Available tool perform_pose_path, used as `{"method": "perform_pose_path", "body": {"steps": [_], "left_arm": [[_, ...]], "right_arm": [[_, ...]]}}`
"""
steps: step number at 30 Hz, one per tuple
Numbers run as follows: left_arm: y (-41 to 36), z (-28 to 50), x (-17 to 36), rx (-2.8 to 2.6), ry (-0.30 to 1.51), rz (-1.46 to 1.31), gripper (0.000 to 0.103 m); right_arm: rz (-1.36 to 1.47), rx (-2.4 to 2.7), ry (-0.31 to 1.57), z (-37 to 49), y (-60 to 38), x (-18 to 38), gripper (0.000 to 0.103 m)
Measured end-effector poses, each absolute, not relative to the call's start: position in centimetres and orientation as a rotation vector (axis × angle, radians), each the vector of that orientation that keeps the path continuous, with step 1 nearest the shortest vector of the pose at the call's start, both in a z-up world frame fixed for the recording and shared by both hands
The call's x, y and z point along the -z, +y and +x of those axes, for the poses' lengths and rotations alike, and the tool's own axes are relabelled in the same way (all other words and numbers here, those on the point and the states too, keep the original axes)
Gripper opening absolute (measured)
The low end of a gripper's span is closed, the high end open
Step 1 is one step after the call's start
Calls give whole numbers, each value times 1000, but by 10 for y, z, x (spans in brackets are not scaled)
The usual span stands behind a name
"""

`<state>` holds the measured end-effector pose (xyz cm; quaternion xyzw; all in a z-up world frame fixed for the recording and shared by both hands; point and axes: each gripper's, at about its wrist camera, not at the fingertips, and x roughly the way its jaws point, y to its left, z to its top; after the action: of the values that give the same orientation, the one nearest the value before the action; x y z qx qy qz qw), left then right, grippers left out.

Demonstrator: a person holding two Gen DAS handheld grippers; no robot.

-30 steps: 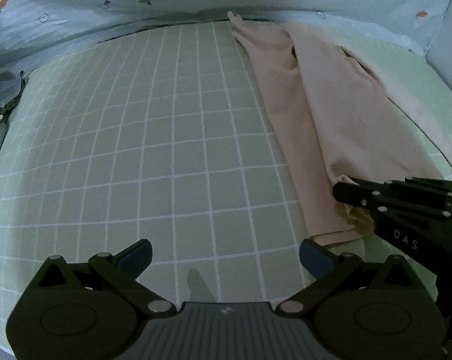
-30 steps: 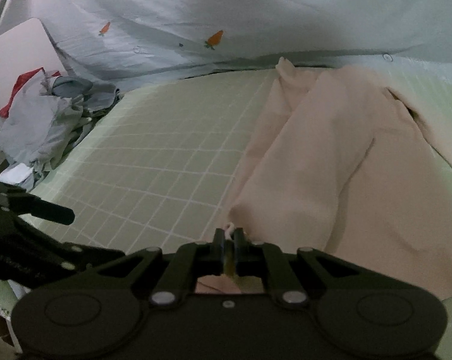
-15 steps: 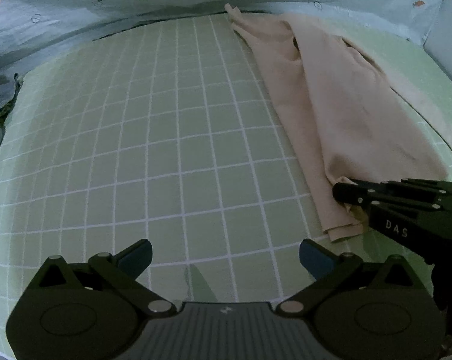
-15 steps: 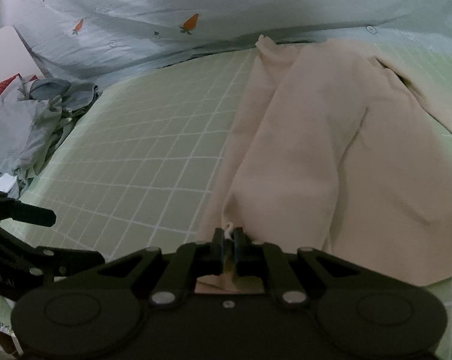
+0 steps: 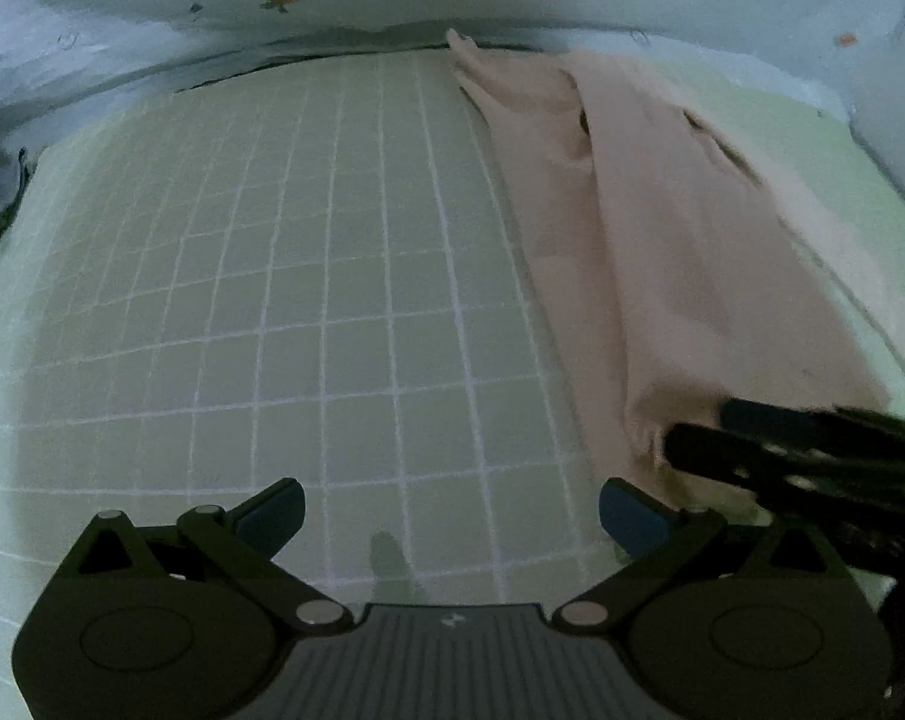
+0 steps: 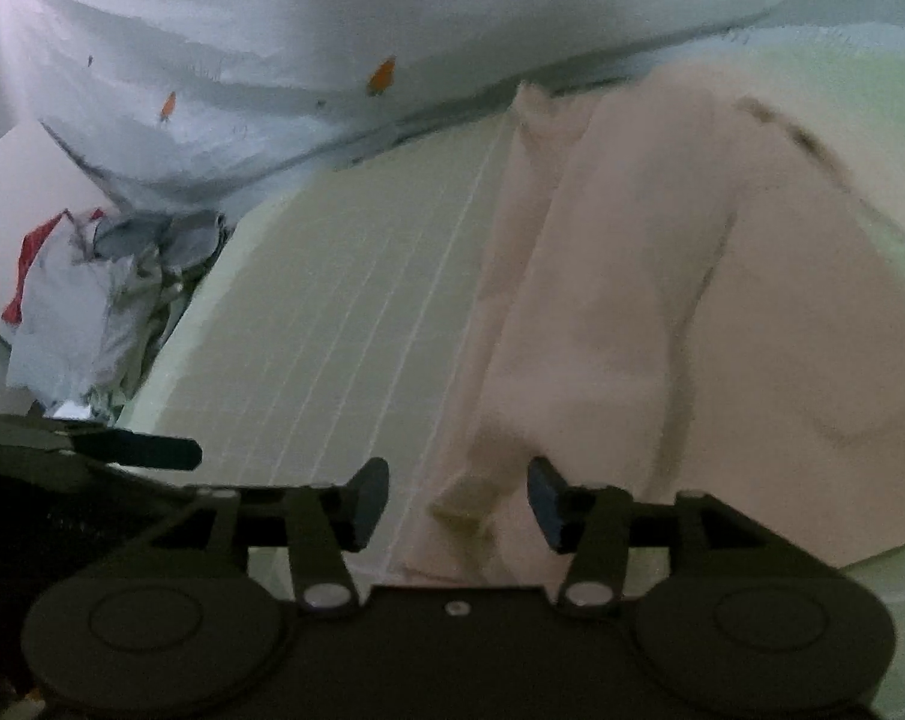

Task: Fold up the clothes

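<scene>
Both grippers open over a green checked mat, with the pink garment lying along its right side.

In the left wrist view, the left gripper (image 5: 449,510) sits at the bottom centre with its jaws spread wide over the bare green checked mat (image 5: 308,276); the pink garment (image 5: 680,252) runs from the upper middle down to the lower right of the frame, and the right gripper (image 5: 692,438) reaches in from the right edge at the garment's near end. In the right wrist view, a pile of clothes (image 6: 98,288) lies at the left edge, a carrot-print sheet (image 6: 284,78) fills the upper part, and the right gripper (image 6: 457,507) at the bottom centre has its jaws apart, with a bunched corner of the pink garment (image 6: 662,312) lying between them, not clamped.
</scene>
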<state>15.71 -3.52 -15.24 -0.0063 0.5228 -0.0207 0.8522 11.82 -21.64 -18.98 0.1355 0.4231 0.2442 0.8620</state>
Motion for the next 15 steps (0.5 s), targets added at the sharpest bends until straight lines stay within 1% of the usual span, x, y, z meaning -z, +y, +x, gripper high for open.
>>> {"method": "perform_pose_path", "body": {"steps": [1, 2, 3, 10, 15], "left_arm": [[-38, 161, 152, 41, 1100, -28, 103], [-41, 164, 153, 41, 1099, -40, 103], [-45, 168, 153, 42, 1098, -51, 103], [-83, 193, 158, 57, 1086, -46, 103], [-95, 223, 162, 33, 1084, -24, 103]], "right_arm": [[291, -502, 873, 118, -224, 186, 65], [300, -484, 858, 119, -233, 182, 74], [301, -460, 847, 120, -241, 179, 78], [305, -289, 826, 138, -300, 178, 84], [211, -133, 800, 164, -333, 182, 93]]}}
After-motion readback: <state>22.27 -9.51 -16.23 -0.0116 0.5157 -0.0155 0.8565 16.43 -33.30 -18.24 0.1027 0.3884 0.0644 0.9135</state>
